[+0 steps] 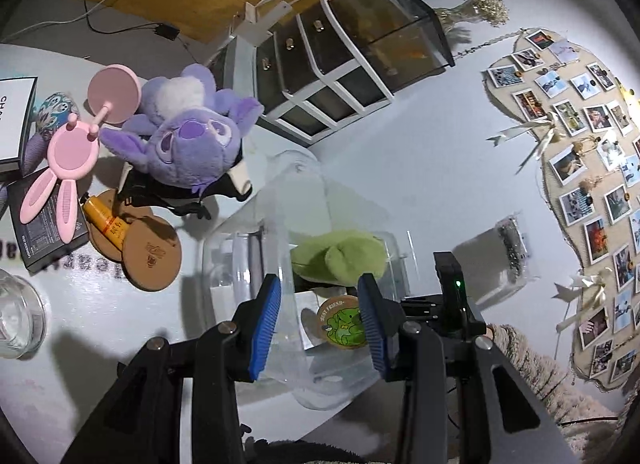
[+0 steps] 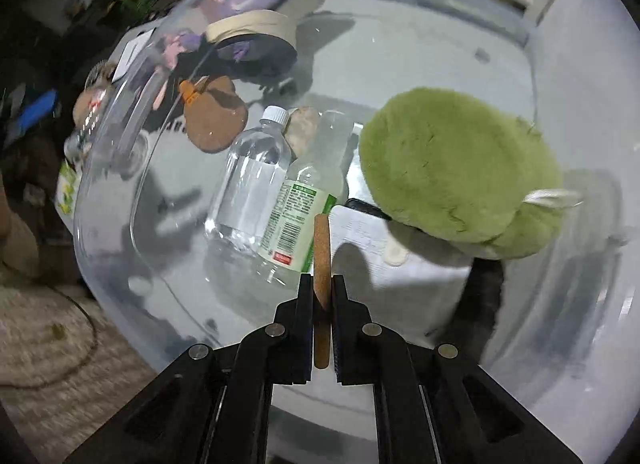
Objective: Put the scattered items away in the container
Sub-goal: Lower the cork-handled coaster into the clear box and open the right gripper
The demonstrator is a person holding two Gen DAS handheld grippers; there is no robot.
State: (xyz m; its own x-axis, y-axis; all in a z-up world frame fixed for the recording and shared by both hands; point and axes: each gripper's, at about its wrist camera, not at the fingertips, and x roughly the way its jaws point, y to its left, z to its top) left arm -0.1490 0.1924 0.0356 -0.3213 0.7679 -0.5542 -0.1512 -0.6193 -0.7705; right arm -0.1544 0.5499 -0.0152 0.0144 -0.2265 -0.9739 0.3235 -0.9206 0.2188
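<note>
**Kid:** Two tongs! What is each one doing?

**Helper:** The right tongs (image 2: pixel 322 296) are squeezed tight on a thin round cork coaster (image 2: pixel 321 260), held on its edge. They point down into the clear container (image 2: pixel 120 192), I think so the coaster can drop inside.

**Kid:** And the left tongs (image 1: pixel 320 328)?

**Helper:** Their blue pads (image 1: pixel 266 328) stand apart, with nothing squeezed. They sit on each side of the container's near wall, maybe to keep it from sliding.

**Kid:** What is in there already?

**Helper:** A green plush toy (image 2: pixel 456 168), two clear bottles (image 2: pixel 256 172) lying down, and a white box under the toy.

**Kid:** What is left out?

**Helper:** On the tabletop (image 1: pixel 100 304) sit a purple plush toy (image 1: pixel 188 132), a pink bunny mirror (image 1: pixel 74 148), more cork coasters (image 1: pixel 150 260) and an orange tube (image 1: pixel 106 220). So the tidying looks partly done.
</note>
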